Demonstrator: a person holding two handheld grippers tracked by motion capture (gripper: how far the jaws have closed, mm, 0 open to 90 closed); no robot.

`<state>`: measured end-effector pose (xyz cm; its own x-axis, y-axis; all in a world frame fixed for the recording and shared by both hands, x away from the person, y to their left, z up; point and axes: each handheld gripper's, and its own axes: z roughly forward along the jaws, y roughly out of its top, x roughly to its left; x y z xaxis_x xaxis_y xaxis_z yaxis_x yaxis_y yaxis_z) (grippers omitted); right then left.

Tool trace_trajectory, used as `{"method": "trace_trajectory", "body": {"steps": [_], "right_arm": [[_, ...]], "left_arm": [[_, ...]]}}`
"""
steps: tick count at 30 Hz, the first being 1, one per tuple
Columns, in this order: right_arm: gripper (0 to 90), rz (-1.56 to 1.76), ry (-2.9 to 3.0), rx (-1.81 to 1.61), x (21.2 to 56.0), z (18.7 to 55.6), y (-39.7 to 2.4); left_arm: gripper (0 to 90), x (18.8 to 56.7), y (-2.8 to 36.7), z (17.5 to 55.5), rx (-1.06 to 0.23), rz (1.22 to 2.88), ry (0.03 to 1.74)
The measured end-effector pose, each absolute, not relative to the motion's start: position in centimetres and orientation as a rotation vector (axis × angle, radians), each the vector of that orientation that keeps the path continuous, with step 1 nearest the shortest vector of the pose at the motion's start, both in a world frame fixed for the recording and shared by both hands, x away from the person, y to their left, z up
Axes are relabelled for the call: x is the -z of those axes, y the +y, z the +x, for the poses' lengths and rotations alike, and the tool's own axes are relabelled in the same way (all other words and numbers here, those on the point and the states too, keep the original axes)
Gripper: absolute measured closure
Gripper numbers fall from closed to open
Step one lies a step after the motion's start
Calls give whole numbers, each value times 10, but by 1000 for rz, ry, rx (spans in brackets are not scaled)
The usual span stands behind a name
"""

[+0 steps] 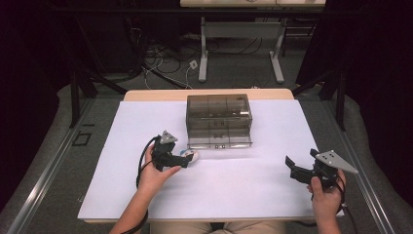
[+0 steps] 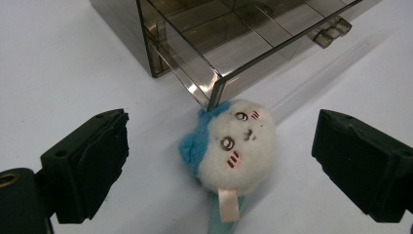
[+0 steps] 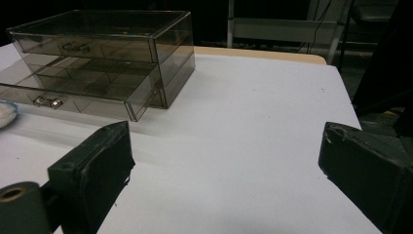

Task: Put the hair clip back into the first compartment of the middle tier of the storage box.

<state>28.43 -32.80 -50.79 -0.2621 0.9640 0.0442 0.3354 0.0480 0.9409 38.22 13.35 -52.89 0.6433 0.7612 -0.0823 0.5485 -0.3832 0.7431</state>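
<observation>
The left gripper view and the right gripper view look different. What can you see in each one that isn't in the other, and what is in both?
The left gripper view shows the plush toy's whole face: white fur, blue ear, pink cheeks and a pink tag, lying on the table against the corner of the open bottom drawer, between the open left gripper.

The right gripper view shows the whole drawer box with its upper drawers closed, the table's far edge, and the open right gripper over bare table.

Both show the smoky see-through drawer box, its pulled-out bottom drawer and the white tabletop.
</observation>
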Motion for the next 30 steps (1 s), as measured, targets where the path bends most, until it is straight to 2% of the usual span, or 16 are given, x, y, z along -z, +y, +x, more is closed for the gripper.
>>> {"method": "trace_trajectory", "body": {"steps": [17, 22, 30], "right_arm": [[54, 1321, 1686, -1223, 510, 286, -328], [55, 1333, 1682, -1225, 510, 286, -328], [55, 1324, 1673, -1229, 511, 287, -329]], "left_arm": [[88, 544, 121, 389, -311, 2159, 1056], [140, 548, 119, 390, -328, 2196, 1061], [160, 553, 114, 391, -323, 2210, 1059]]}}
